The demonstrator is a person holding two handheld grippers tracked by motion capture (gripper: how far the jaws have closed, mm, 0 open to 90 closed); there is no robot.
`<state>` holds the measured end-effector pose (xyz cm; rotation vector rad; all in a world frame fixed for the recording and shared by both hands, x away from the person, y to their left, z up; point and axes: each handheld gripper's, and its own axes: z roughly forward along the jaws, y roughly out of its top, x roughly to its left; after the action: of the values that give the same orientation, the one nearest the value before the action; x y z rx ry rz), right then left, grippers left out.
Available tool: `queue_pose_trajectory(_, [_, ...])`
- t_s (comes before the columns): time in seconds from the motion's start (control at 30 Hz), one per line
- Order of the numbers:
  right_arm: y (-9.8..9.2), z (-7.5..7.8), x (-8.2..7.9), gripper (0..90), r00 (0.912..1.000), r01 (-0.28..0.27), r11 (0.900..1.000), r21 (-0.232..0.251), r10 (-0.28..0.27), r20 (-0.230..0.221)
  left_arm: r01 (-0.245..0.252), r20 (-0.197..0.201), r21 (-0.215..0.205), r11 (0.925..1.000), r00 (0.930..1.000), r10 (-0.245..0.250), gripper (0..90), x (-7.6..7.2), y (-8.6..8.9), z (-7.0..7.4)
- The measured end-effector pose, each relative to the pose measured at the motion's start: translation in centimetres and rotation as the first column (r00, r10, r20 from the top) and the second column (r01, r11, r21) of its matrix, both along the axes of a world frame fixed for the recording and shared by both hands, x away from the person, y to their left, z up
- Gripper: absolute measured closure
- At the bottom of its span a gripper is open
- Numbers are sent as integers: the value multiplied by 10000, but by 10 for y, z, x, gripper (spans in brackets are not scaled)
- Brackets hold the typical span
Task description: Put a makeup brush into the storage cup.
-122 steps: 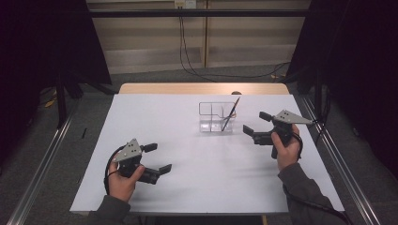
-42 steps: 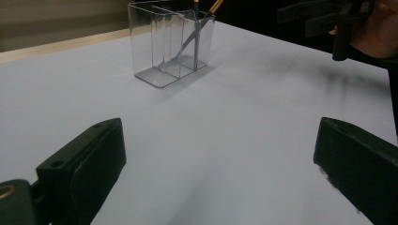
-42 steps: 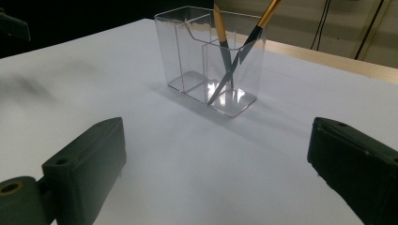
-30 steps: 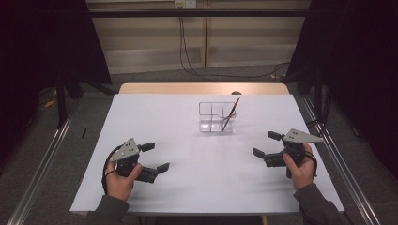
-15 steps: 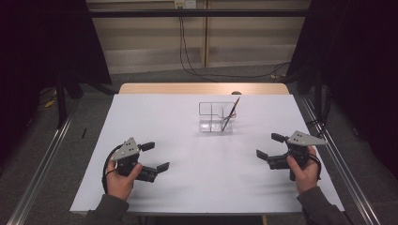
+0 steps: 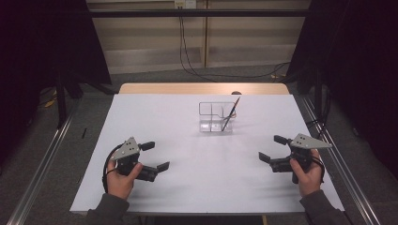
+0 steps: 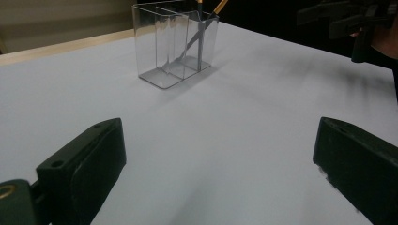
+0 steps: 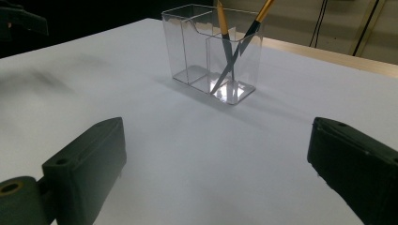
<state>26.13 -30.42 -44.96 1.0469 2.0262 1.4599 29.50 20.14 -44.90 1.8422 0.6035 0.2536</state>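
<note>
Resting wide open near the table's front right edge, right gripper [image 6: 271,149], drawn back from beside the clear holder [image 6: 215,117] | two brushes [image 8: 230,51] standing in holder's end compartment | left gripper [image 6: 155,156] wide open, empty, front left | placing looks finished

White table [image 6: 187,187] bears a clear organizer [image 6: 215,117].

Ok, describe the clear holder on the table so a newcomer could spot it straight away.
Start at the white table: the clear holder stands right of centre on its far half, well ahead of both grippers. It is a see-through plastic box split into compartments. Two gold-handled brushes lean crossed in one end compartment, and it is the one object standing on the sheet.
</note>
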Motion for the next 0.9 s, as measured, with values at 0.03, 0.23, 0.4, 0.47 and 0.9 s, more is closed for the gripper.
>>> queue_pose_trajectory(0.03, [0,0,0,45,10000,-16,10000,-10,16,18,3,4,3,10000,10000,-3,26,0,0,0])
queue_pose_trajectory(0.23, [-1,0,-3,45,10000,-41,10000,-13,41,-10,117,5,-80,9999,9999,-117,26,1,0,0])
queue_pose_trajectory(0.4, [-2,0,-6,45,10000,-71,9999,-74,71,60,59,3,-11,10000,10000,-59,26,2,0,0])
queue_pose_trajectory(0.47, [-2,0,-7,45,9999,-108,9999,-72,109,31,6,25,11,10000,10000,-6,26,2,0,0])
queue_pose_trajectory(0.9, [-6,3,-18,45,9998,-106,9999,-103,108,145,89,-5,-1,10000,10000,-89,26,4,-1,0])
